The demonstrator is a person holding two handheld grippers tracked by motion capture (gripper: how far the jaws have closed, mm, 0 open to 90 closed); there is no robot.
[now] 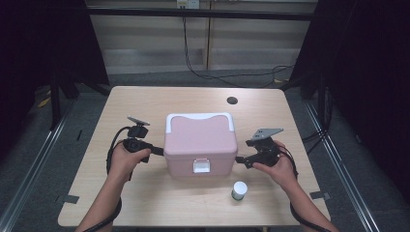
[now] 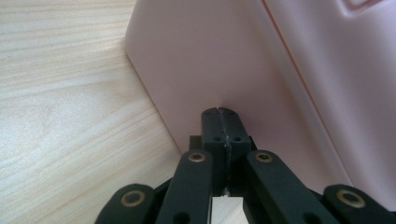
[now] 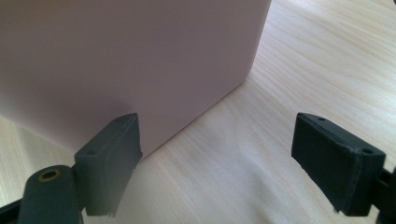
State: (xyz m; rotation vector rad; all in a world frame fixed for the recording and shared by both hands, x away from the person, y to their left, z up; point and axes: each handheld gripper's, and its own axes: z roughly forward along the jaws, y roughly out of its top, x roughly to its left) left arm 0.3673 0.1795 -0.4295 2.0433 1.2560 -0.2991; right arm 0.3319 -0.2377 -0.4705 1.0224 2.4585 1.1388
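A box (image 1: 199, 144) is sitting mid-table (image 1: 145, 101). A small cup (image 1: 239, 190) is standing before it, rightward. A left gripper (image 1: 157, 151) and right gripper (image 1: 240, 160) are flanking its sides.

A pale wood worktop (image 1: 145, 101) with rounded corners carries a pink box (image 1: 199, 145) with a white lid rim at its centre. A small white-capped jar (image 1: 239, 190) stands at about five o'clock from the box, near it but apart. A round dark hole (image 1: 232, 100) sits at one o'clock.
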